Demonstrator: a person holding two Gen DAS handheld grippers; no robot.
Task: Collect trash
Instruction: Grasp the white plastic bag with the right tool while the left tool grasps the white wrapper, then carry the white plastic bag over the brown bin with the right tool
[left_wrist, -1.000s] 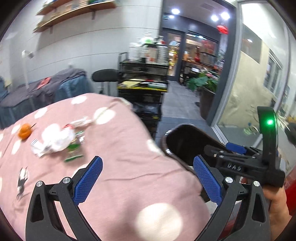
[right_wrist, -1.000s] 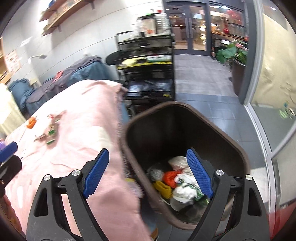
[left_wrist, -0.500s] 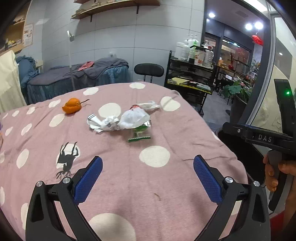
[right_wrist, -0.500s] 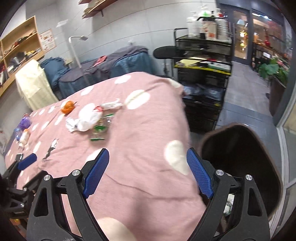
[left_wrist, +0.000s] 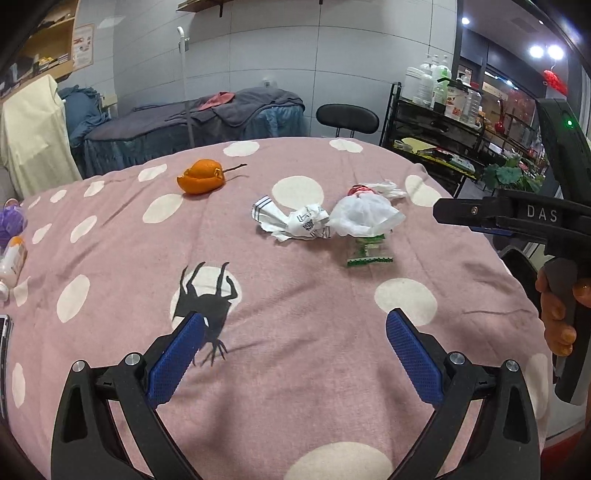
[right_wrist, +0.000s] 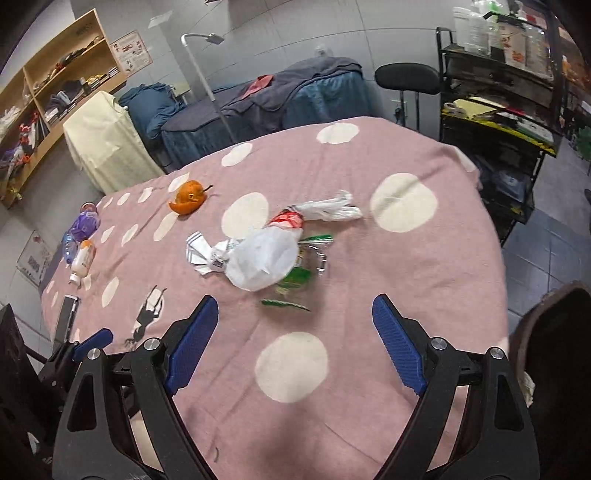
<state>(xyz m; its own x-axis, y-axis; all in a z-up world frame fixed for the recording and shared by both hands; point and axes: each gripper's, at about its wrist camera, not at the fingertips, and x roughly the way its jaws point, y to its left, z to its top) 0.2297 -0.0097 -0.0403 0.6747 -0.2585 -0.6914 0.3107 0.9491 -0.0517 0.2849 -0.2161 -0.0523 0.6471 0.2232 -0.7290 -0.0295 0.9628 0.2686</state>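
On the pink dotted cloth (left_wrist: 295, 295) lies a heap of trash: a white plastic bag (left_wrist: 364, 216) (right_wrist: 264, 258), a crumpled paper wrapper (left_wrist: 291, 223) (right_wrist: 207, 253), a clear green-edged wrapper (left_wrist: 369, 253) (right_wrist: 299, 275) and a twisted white bag (right_wrist: 328, 208). Farther back sits an orange peel (left_wrist: 201, 181) (right_wrist: 188, 197). My left gripper (left_wrist: 295, 347) hangs open and bare over the near cloth, well short of the heap. My right gripper (right_wrist: 295, 332) is open too, just in front of the heap. The brown trash bin (right_wrist: 554, 332) stands at the table's right edge.
Bottles (right_wrist: 83, 240) and a phone (right_wrist: 66, 317) lie along the cloth's left side. A black shelf cart (right_wrist: 498, 110), a stool (right_wrist: 406, 79) and a covered couch (left_wrist: 192, 125) stand behind the table. A hand (left_wrist: 557, 314) holds the right gripper's grip.
Both grippers have swung left, away from the bin and over the table. The bin has slid out to the right edge, and the trash heap now lies ahead of both, closer.
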